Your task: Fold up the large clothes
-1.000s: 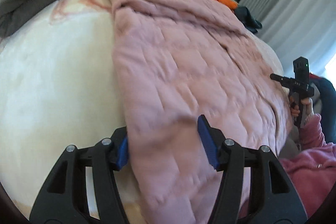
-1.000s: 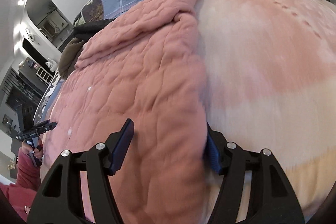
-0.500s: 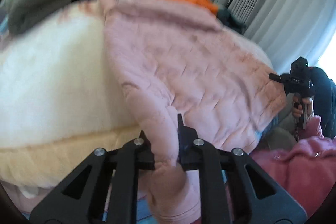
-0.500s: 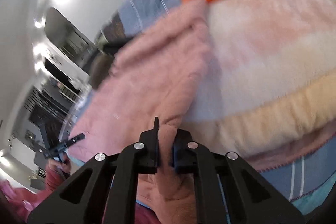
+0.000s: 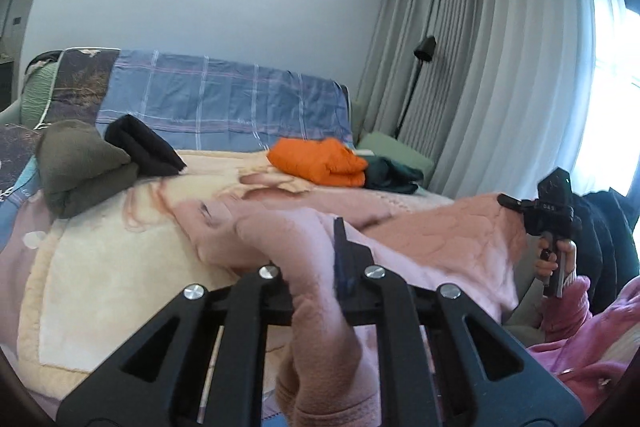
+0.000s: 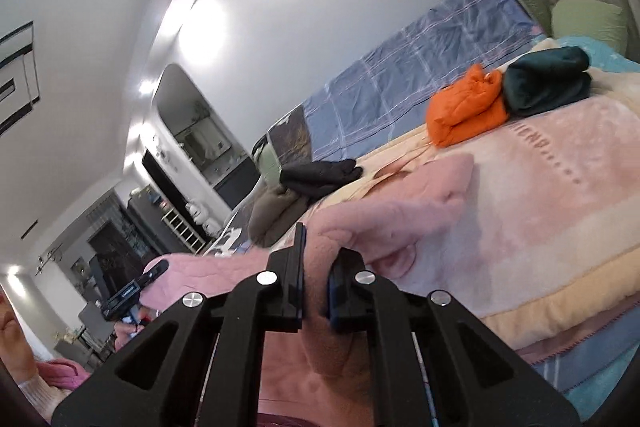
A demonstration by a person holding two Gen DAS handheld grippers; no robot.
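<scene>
Clamped tight on the pink quilted garment (image 5: pixel 440 239): left gripper (image 5: pixel 316 267), right gripper (image 6: pixel 316 283), near hem between, length running far.

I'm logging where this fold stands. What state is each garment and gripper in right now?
left gripper: shut on pink quilted garment
right gripper: shut on pink quilted garment
pink quilted garment: near edge lifted, unfolded
orange jacket: folded
dark green garment: folded
black garment: folded
olive garment: folded
</scene>
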